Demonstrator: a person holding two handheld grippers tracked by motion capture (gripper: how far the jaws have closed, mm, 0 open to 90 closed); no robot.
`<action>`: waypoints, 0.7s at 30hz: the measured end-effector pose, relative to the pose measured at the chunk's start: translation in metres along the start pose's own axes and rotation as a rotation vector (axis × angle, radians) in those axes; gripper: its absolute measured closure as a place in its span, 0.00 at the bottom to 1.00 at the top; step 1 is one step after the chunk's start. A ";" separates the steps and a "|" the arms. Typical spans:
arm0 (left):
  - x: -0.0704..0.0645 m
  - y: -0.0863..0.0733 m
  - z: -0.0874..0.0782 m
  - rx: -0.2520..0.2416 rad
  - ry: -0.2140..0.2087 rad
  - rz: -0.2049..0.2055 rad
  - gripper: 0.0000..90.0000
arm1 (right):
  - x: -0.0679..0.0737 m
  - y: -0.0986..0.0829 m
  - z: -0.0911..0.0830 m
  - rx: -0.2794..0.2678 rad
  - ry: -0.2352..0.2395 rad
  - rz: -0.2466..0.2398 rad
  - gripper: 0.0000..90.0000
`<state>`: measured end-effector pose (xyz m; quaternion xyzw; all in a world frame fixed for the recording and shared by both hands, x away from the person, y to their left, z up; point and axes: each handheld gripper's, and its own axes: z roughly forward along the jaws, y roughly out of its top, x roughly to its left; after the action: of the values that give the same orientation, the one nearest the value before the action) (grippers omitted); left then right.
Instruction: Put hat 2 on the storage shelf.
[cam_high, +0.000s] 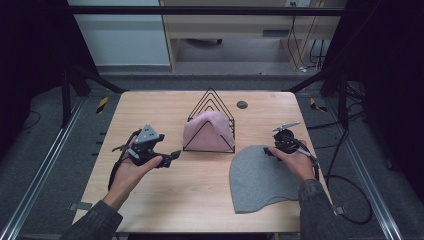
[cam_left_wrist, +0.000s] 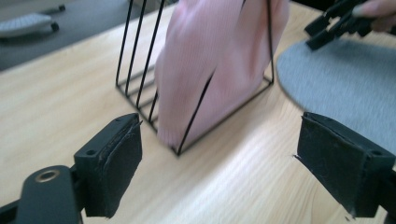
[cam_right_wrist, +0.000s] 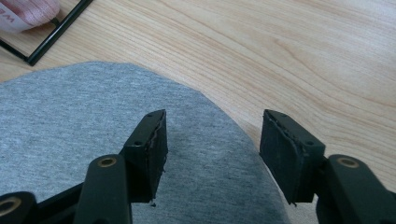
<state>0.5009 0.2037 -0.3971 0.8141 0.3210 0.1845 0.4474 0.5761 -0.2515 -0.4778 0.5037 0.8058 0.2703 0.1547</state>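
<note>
Wooden table (cam_high: 150, 200) lies bare under both wide-open, empty grippers: the right gripper (cam_right_wrist: 212, 149) straddles the grey hat's (cam_high: 260, 177) rounded edge, the left gripper (cam_left_wrist: 219, 163) faces the rack (cam_high: 210, 117). Grey hat lies flat near the front right edge (crown toward the rack, long axis front to back); a pink hat (cam_high: 207, 132) sits in the rack.

Beyond your wooden table (cam_high: 150, 200) you see grey floor (cam_high: 230, 70), a pale cabinet (cam_high: 250, 25) and hanging cables (cam_high: 305, 45); both sides are dark.
</note>
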 end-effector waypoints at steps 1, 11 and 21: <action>0.001 -0.007 -0.002 0.010 0.003 -0.005 0.15 | 0.000 0.000 0.000 0.000 0.000 0.000 0.46; 0.014 -0.049 -0.017 0.025 0.030 -0.072 0.14 | 0.001 -0.004 0.002 0.029 0.005 -0.023 0.59; 0.026 -0.075 -0.020 0.058 0.057 -0.141 0.16 | 0.005 -0.013 -0.004 0.027 0.074 -0.057 0.93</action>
<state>0.4812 0.2630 -0.4500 0.7966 0.3951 0.1663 0.4262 0.5620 -0.2531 -0.4823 0.4723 0.8286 0.2733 0.1255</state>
